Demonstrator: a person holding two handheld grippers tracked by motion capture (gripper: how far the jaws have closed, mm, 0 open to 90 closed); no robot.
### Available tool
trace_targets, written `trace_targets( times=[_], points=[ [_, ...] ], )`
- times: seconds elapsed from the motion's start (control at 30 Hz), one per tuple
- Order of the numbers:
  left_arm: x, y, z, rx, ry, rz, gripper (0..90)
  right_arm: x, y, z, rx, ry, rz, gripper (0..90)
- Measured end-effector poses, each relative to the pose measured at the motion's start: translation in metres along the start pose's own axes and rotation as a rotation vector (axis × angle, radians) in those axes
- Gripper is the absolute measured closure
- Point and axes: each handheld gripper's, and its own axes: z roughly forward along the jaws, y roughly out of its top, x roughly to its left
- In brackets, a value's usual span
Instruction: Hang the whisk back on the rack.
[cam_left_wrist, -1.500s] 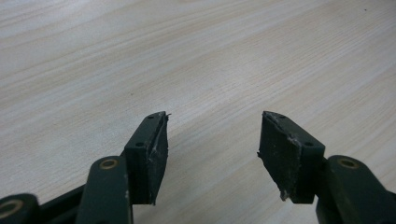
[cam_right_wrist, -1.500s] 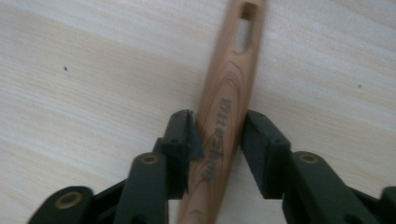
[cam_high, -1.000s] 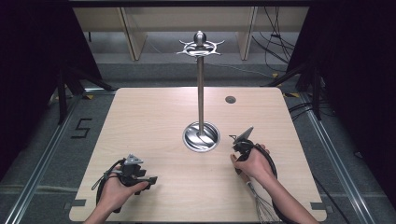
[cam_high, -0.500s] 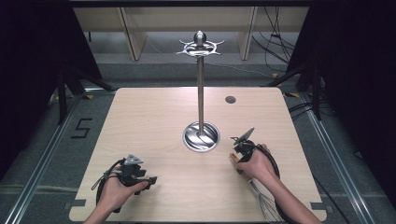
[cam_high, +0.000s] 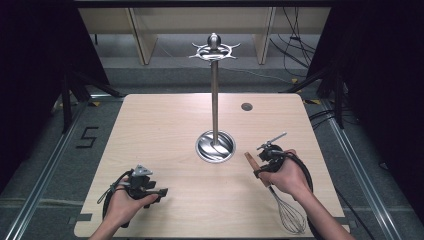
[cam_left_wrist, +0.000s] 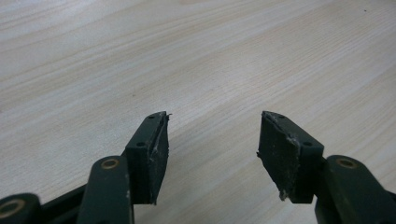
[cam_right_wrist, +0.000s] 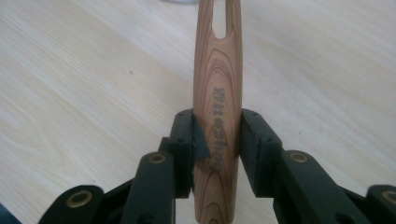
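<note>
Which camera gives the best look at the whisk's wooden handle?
The right gripper view: the wooden handle stands close up, with its grain, lettering and slot, clamped between the right gripper. The high view shows it small, above the wire whisk head.

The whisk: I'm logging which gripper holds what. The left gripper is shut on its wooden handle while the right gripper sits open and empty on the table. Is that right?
Not quite: the sides are swapped. The right gripper view shows the right gripper shut on the whisk by its wooden handle. The left gripper view shows the left gripper open and empty over the table.
</note>
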Motion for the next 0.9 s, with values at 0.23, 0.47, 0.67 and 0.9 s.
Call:
trace_targets(
  times=[0.23, 0.47, 0.67, 0.9],
  points=[
    [0.000, 0.000, 0.000, -0.013, -0.004, -0.005, 41.8, -0.009, -0.009, -0.025, -0.153, 0.013, -0.057, 68.5],
    [-0.001, 0.000, -0.002, -0.017, 0.007, -0.001, 41.8, -0.018, -0.021, -0.034, -0.287, 0.009, -0.100, 68.6],
    [0.000, 0.000, -0.002, -0.024, -0.002, -0.004, 41.8, -0.027, -0.024, -0.049, -0.329, 0.008, -0.117, 68.6],
    [0.000, 0.000, -0.003, -0.023, 0.007, 0.004, 41.6, -0.031, -0.025, -0.063, -0.396, -0.001, -0.122, 68.7]
  ],
)
